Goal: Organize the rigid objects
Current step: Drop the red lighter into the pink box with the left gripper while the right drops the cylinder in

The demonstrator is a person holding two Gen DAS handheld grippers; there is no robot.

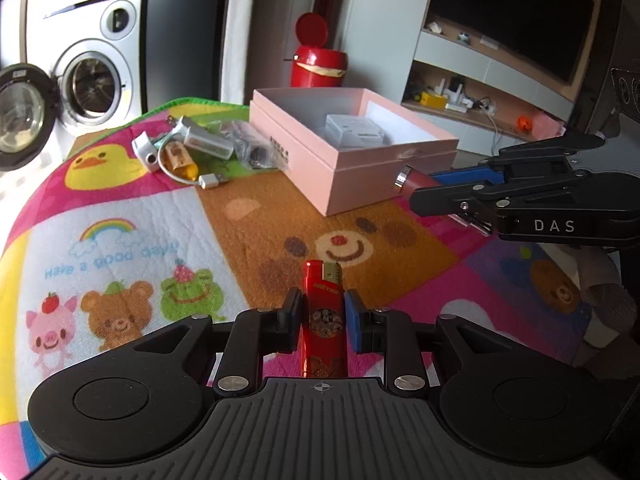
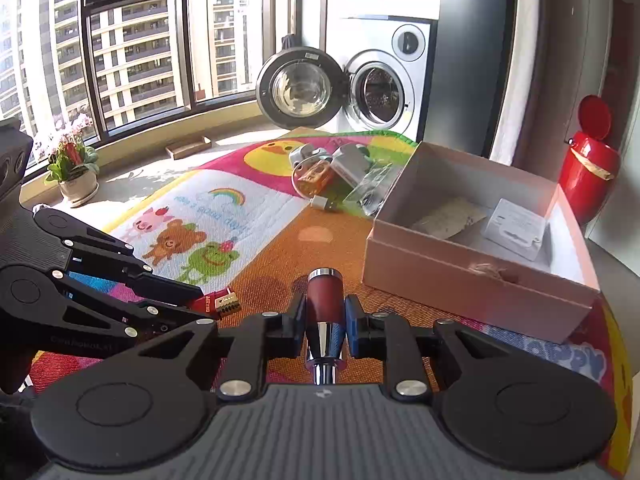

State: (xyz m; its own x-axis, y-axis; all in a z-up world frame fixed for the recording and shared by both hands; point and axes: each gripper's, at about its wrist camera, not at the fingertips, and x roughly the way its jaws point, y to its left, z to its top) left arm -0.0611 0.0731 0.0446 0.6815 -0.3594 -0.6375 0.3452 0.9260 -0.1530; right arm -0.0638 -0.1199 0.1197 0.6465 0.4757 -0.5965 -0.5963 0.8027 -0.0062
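1. A shiny red lighter (image 1: 322, 322) with a gold metal top and printed artwork is clamped between the left gripper (image 1: 322, 318) pads, above the cartoon play mat (image 1: 132, 236).
2. A maroon handle (image 2: 325, 312) with chrome ends is gripped by the right gripper (image 2: 325, 322), just beside the pink box (image 2: 476, 276).
3. A white adapter (image 2: 516, 228) can be seen inside the box.
4. Cables and small bits (image 1: 192, 148) are piled left of the box.

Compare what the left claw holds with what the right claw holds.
The left claw grips a flat-sided red lighter with a gold metal top; the right claw grips a round maroon knob with chrome ends. The lighter bears printed decoration; the knob is plain. Both are clamped lengthwise above the mat.
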